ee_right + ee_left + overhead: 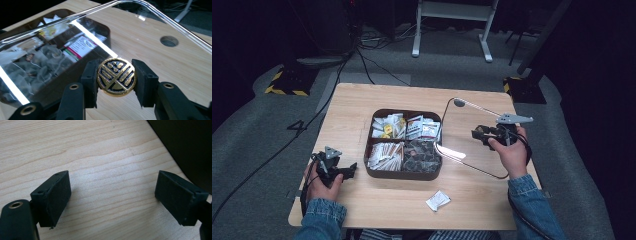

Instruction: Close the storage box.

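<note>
My right gripper (117,86) is clamped on the round black-and-gold knob (116,77) of a clear lid (62,47), one pad pressed to each side of it. The right gripper view shows this grip close up; in the high view the knob is too small to make out, and I see the lid (462,135) as a thin, glinting outline held tilted above the right half of the desk (357,102), its near left corner just beside the tray's right edge. My right gripper (482,134) sits at the lid's right side, pointing left toward the tray.

Through the clear lid, the right gripper view shows the dark compartment tray (100,23) and some of its packets. The high view shows the tray (404,173) whole: four compartments of sachets in the middle of the desk, with one white sachet (438,200) lying loose on the desk near its near right corner.

My left gripper (349,170) rests at the desk's near left, well apart from the tray. In its own view, the left gripper (112,200) stands wide open over bare wood with nothing between the pads.
</note>
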Tool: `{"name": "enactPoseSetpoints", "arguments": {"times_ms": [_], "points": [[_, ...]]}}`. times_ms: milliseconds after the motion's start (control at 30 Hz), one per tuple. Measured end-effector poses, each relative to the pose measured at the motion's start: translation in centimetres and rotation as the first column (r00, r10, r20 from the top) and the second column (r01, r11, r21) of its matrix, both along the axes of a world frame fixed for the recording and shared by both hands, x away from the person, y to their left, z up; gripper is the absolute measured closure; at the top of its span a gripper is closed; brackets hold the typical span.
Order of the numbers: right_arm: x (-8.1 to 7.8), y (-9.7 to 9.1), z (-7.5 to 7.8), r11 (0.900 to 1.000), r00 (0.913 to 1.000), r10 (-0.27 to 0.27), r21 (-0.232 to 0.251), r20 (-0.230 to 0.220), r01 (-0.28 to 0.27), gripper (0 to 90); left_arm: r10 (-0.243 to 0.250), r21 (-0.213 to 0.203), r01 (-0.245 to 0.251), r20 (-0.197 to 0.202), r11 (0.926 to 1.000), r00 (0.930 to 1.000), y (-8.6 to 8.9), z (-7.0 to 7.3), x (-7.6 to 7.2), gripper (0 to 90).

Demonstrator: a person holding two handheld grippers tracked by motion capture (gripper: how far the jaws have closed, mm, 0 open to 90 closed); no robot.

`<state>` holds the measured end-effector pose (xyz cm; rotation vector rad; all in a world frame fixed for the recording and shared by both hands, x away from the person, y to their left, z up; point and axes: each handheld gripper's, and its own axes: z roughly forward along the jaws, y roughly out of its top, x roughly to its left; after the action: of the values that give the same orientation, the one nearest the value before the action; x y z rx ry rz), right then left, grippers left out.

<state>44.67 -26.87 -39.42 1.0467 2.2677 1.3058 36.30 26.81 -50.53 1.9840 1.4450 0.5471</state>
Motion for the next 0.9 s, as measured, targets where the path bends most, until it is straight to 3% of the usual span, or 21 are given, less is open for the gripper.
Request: {"name": "enactPoseSetpoints", "arguments": {"times_ms": [433, 900], "points": [[0.9, 4.3, 1.1, 0.9962, 0.9961, 0.087, 0.01, -0.014, -0.086, 59.3, 0.0, 0.001, 0.0, -0.001, 1.0, 1.0, 0.0, 0.0, 0.0, 13.9], [1.8, 10.4, 2.4, 0.9843, 0.9848, 0.169, -0.045, -0.041, -0.171, 59.2, -0.001, 0.001, 0.001, -0.001, 1.0, 1.0, 0.0, 0.0, 0.0, 13.8]]}}
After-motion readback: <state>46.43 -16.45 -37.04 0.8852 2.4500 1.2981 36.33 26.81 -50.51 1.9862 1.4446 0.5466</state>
